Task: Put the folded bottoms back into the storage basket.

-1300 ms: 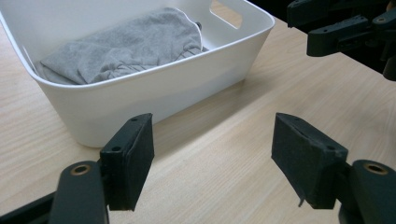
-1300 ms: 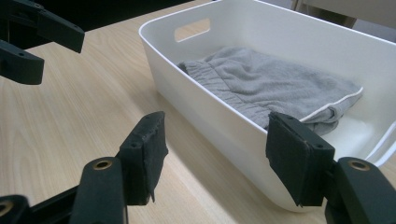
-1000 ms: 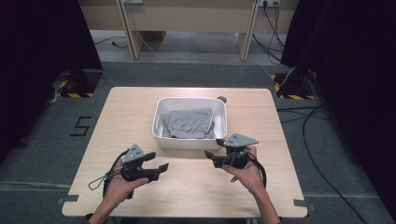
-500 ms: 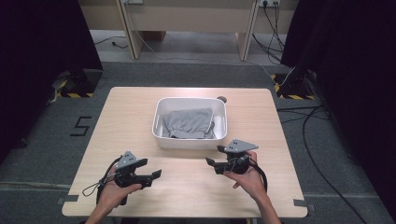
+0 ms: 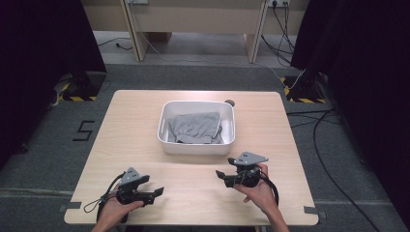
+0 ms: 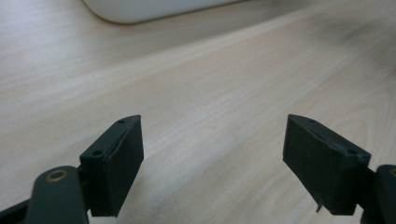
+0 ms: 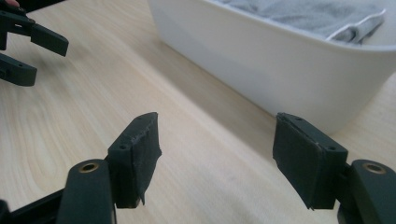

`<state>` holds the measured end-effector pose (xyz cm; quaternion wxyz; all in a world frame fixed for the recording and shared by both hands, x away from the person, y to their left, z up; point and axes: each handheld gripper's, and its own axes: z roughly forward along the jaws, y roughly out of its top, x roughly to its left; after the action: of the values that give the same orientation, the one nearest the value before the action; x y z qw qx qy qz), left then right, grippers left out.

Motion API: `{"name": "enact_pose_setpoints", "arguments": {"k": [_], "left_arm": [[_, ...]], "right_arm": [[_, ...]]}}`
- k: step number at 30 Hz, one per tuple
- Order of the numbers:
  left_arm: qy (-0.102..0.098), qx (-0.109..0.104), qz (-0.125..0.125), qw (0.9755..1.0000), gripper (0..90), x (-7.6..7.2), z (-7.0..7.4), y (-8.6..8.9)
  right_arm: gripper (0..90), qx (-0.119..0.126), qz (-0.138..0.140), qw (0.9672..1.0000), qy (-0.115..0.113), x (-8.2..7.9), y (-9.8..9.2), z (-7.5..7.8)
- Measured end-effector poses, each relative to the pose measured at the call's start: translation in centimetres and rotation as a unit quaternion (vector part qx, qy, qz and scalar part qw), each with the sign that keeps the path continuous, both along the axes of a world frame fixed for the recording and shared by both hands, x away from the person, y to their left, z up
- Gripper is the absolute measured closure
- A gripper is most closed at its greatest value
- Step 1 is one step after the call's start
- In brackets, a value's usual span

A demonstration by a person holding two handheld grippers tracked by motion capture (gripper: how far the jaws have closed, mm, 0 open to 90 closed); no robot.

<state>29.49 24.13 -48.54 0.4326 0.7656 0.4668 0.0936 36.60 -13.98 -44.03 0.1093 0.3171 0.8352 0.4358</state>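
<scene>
A white tub (image 5: 167,140) stands at the middle of the wooden table (image 5: 130,121) with a crumpled grey cloth (image 5: 196,126) inside it. My left gripper (image 5: 157,193) lies low near the table's front left edge, pointing right. Its jaws have just been opening and stand open over bare wood (image 6: 215,119), with the tub's base (image 6: 140,9) farther off. My right gripper (image 5: 220,176) hovers in front of the tub's near right corner, pointing left. It is open with nothing between its pads (image 7: 217,116). Beside it are the tub wall (image 7: 280,60) and the cloth (image 7: 308,14).
A small brown round thing (image 5: 229,102) sits on the table behind the tub's far right corner. Cables (image 5: 329,130) run over the floor to the right, and dark curtains (image 5: 43,58) hang on both sides. The left gripper (image 7: 28,46) appears in the right gripper view.
Both hands have drawn back toward the table's front edge and sunk lower. The left gripper's jaws have spread wider. The tub and cloth have stayed put.
</scene>
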Motion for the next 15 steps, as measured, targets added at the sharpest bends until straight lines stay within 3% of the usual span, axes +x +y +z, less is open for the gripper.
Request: {"name": "enact_pose_setpoints", "arguments": {"k": [9,15], "left_arm": [[0.000,0.016,-0.005,0.9999,20.0,-1.2,-0.7,0.0],[-0.006,0.034,-0.008,0.9994,20.0,-1.7,-0.9,-0.2]], "right_arm": [[32.7,-0.009,-0.005,0.9999,0.012,-1.9,-1.0,-2.0],[32.7,-0.011,-0.006,0.9998,0.012,-2.4,-1.2,-2.2]]}}
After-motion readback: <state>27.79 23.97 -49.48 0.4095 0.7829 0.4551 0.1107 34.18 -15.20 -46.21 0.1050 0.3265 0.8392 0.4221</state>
